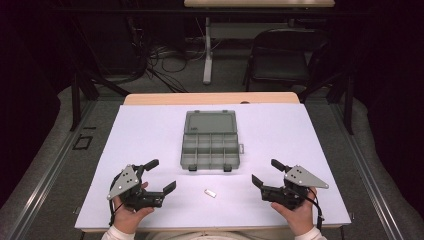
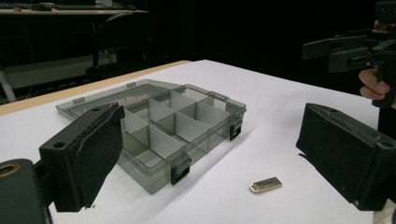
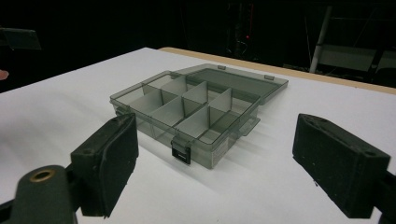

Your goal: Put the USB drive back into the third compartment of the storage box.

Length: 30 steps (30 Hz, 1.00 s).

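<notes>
A small silvery USB stick (image 1: 210,193) lies flat on the white table (image 1: 300,130), near the front edge and roughly midway between the two grippers, touched by neither. In the left gripper view it rests just in front of the organizer box, between that gripper's two jaws but farther out on the surface. The grey, see-through organizer box (image 1: 210,150) sits just beyond the stick at the table's middle, its lid folded back flat and its divided compartments open to view, with two dark latches on the near wall. The left gripper (image 1: 156,176) hangs over the near left of the table with its jaws spread wide and nothing between them. The right gripper (image 1: 266,173) sits at the near right, likewise gaping wide and empty.
</notes>
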Tool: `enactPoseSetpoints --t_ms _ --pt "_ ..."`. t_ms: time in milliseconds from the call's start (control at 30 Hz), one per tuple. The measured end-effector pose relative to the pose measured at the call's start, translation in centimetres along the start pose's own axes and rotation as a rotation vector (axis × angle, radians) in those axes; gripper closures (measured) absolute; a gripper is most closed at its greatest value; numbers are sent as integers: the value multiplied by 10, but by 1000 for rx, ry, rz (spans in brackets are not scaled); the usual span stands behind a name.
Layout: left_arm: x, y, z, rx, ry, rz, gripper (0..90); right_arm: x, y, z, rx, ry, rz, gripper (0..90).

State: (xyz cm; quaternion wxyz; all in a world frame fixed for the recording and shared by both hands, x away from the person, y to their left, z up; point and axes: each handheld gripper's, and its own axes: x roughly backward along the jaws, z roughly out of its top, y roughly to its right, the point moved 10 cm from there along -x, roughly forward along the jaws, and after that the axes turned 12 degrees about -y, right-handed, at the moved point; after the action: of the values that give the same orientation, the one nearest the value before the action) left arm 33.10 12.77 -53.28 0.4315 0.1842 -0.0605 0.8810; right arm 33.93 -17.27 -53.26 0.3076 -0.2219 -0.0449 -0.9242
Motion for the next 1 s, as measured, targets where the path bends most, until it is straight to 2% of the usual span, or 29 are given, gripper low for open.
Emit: enactPoseSetpoints --t_ms 200,367,500,667,833,900,1000 --pt "-3 1 0 0 -3 -16 69 0 1 -2 6 -11 -13 142" --pt "-2 0 -1 3 -12 -10 69 -2 0 -3 -7 -16 2 142" --pt "-2 1 -2 1 -18 -11 70 -5 -2 -6 16 -39 23 131" --pt "-1 1 -5 2 -27 -14 71 -10 -5 -9 29 -59 17 131" --pt "0 3 -7 -6 -35 -15 72 -16 -13 -12 53 -92 38 144" --pt "0 3 -7 -7 -40 -16 75 -19 -18 -12 76 -94 49 149" --pt "-1 4 -9 -11 -48 -14 76 -21 -22 -12 83 -96 57 152"
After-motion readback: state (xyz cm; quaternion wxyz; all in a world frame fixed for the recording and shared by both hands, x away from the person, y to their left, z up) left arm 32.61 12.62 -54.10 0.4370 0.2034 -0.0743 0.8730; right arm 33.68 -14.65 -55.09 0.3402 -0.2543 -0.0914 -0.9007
